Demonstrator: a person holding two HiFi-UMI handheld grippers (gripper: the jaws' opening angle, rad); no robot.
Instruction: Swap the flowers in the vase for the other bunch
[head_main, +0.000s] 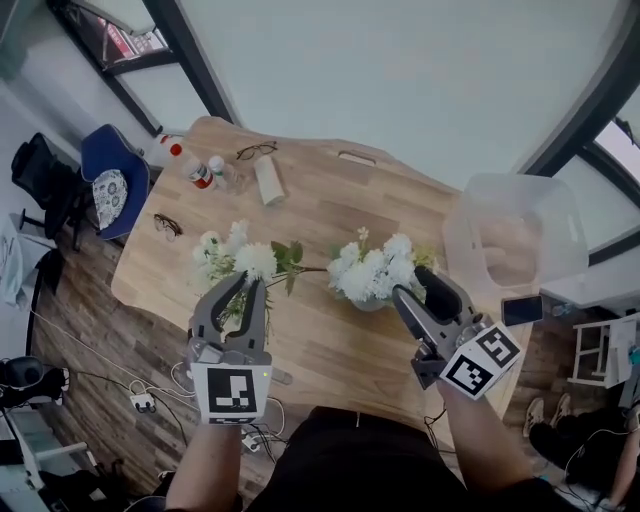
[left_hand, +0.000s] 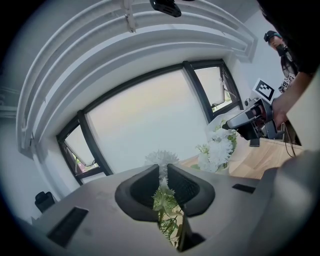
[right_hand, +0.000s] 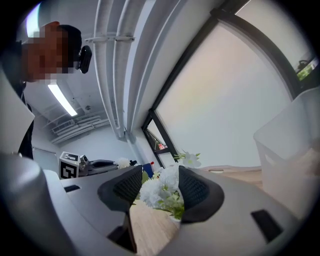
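The left gripper (head_main: 248, 286) pinches the stems of the loose bunch (head_main: 240, 256) in narrow jaws above the worktop (head_main: 330, 342), while the nearer right gripper (head_main: 414, 284), jaws wide and gripping nothing, sits just right of the vase bunch (head_main: 375, 270).
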